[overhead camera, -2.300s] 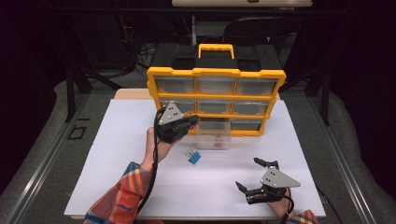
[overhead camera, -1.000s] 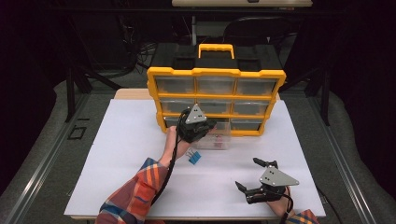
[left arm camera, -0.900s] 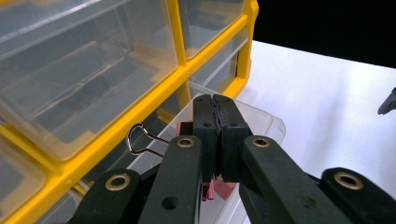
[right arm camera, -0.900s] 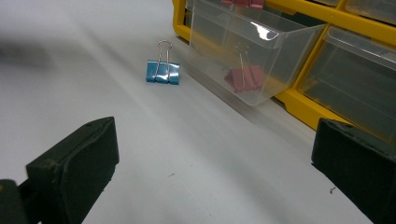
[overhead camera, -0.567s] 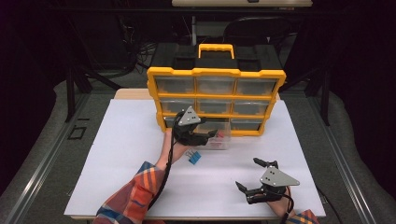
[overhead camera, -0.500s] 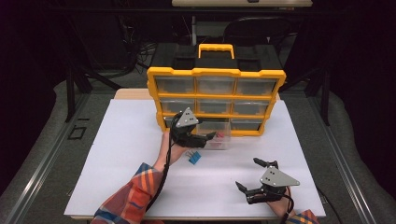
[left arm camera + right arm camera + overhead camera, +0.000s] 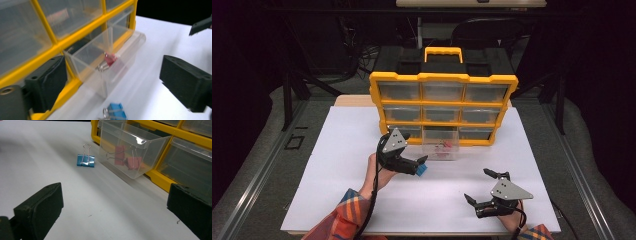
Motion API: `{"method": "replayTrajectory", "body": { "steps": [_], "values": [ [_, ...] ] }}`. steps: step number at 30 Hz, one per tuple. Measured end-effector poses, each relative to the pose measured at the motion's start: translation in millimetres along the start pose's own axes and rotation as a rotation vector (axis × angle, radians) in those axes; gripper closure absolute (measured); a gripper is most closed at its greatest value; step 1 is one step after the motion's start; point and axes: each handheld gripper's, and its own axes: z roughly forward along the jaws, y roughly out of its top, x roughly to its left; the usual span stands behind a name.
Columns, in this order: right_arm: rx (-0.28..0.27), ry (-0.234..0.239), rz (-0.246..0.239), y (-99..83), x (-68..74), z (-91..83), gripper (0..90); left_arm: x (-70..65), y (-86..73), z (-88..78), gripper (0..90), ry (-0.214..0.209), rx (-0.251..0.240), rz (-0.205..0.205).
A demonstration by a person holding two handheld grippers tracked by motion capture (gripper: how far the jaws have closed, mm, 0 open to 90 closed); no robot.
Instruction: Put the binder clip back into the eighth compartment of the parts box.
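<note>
A yellow drawer organiser [image 7: 443, 80] stands at the back of the white table. Its clear bottom-middle drawer [image 7: 432, 154] [image 7: 87, 56] [image 7: 150, 152] is pulled out, with red binder clips [image 7: 443, 148] [image 7: 110, 58] [image 7: 127, 160] inside. A blue binder clip [image 7: 422, 171] [image 7: 113, 111] [image 7: 85, 160] lies on the table just in front of it. My left gripper [image 7: 418, 166] [image 7: 115, 85] hovers by the blue clip. Its jaws have just been opening, and the clip lies low between them, untouched. My right gripper [image 7: 477, 184] [image 7: 113, 212] rests open and empty near the front right.
The organiser's other drawers [image 7: 441, 114] are pushed in. The white tabletop [image 7: 342, 165] has bare room to the left and across the front. Dark floor and metal rails [image 7: 262, 165] flank the table.
My left gripper has drawn back from over the pulled-out drawer, down and left toward the blue clip, and its jaws have opened. The right gripper has kept still.
</note>
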Motion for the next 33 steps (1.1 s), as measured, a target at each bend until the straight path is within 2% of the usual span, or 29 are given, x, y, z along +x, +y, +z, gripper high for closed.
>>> {"method": "replayTrajectory", "body": {
  "steps": [5,14,23,26,33],
  "values": [
    [-0.002,0.001,-0.001,-0.3,-0.1,-1.2,0.1,1.4,-10.9,-3.6,0.0,0.013,0.004,-0.034],
    [0.004,0.007,-0.003,0.0,1.1,0.0,0.1,4.8,-22.1,-8.1,0.0,0.027,0.007,-0.06],
    [0.008,0.012,-0.008,-0.1,0.7,0.9,0.2,7.1,-31.0,-5.2,0.0,0.014,0.018,-0.08],
    [0.009,0.012,-0.007,-0.5,0.5,0.3,0.2,7.7,-33.4,0.0,0.0,-0.007,0.046,-0.086],
    [0.01,0.012,-0.008,-0.2,1.0,-0.1,0.2,6.5,-38.3,9.5,0.0,-0.021,0.079,-0.096]
  ]
}}
